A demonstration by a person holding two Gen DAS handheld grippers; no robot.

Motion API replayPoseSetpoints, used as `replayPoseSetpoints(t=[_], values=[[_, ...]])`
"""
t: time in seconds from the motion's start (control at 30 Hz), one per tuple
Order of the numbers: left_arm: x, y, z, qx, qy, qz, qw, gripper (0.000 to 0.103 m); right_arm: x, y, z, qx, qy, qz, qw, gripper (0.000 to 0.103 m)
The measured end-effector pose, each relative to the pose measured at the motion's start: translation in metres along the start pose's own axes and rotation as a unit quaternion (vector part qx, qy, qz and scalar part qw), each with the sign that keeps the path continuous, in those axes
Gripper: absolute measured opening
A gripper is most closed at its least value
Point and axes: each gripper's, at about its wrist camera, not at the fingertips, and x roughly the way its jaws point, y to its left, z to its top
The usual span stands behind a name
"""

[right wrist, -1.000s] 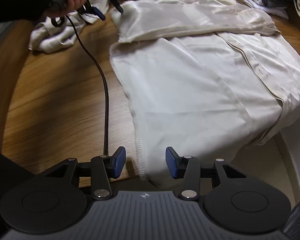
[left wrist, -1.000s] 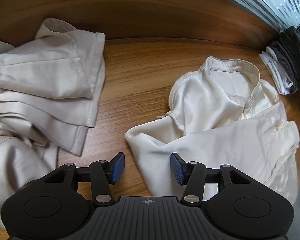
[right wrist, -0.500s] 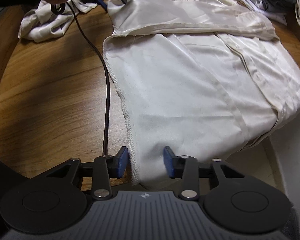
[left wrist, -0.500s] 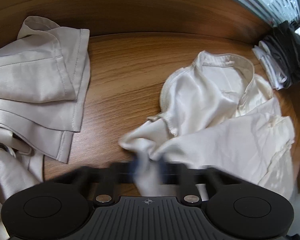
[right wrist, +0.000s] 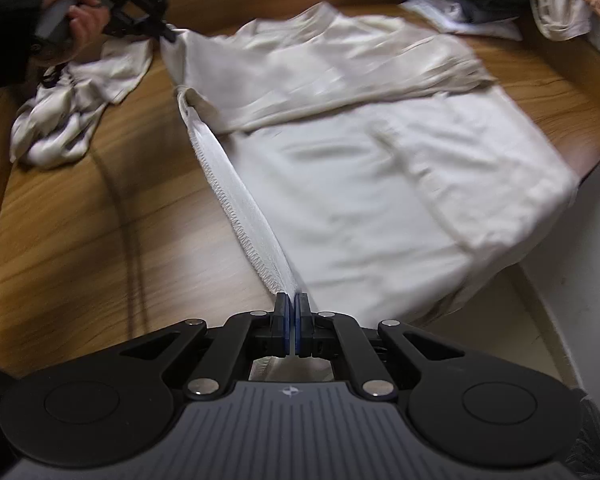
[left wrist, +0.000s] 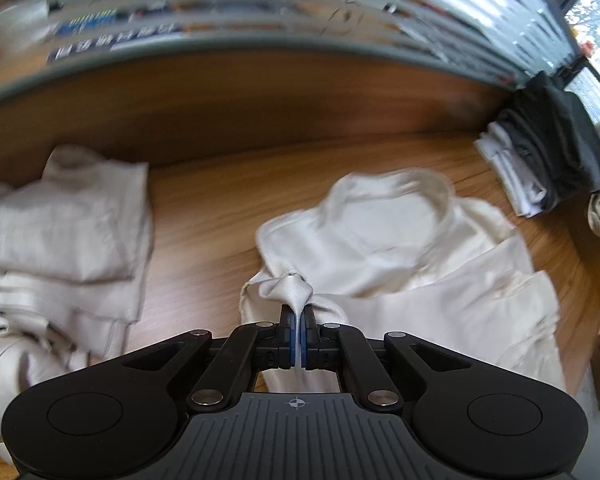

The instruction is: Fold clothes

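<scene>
A cream satin shirt (right wrist: 380, 152) lies spread on the wooden table (right wrist: 80, 232). My right gripper (right wrist: 291, 330) is shut on its stitched side hem at the near corner, and the hem rises taut from the table. In the left wrist view the same shirt (left wrist: 420, 264) shows its collar, and my left gripper (left wrist: 298, 338) is shut on a pinched fold of its near corner. That left gripper (right wrist: 168, 34) also appears far left in the right wrist view, held by a hand (right wrist: 76, 12), gripping the shirt's far corner.
A crumpled beige garment (left wrist: 60, 248) lies left of the shirt. A folded stack of dark and white clothes (left wrist: 540, 164) sits at the back right, with more loose cloth (right wrist: 560, 0) beyond. A dark cable (right wrist: 128, 240) crosses the table. The table's edge drops off at the right.
Both grippers went from open to shut on the shirt's edge. Each has since lifted, pulling the side hem up off the table and tightening it between them.
</scene>
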Motion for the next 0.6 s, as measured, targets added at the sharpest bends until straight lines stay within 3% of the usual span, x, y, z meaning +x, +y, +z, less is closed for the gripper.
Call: replayPoseSetpoints(t=[0.27, 0.5, 0.57, 0.6], values=[[0.032, -0.073, 0.012, 0.018, -0.005, 0.019, 0.9997, 0.005, 0.017, -0.076, 0.029, -0.001, -0.002, -0.016, 1.000, 0.002], [0.077, -0.116, 0.010, 0.034, 0.014, 0.052, 0.9980, 0.007, 0.052, -0.126, 0.037, 0.005, 0.030, 0.017, 0.999, 0.003], [0.084, -0.124, 0.011, 0.039, 0.029, 0.061, 0.9970, 0.032, 0.059, -0.135, 0.037, 0.006, 0.034, 0.021, 0.999, 0.006], [0.086, -0.127, 0.012, 0.042, 0.034, 0.064, 0.9965, 0.037, 0.061, -0.139, 0.037, 0.008, 0.036, 0.023, 0.999, 0.007]])
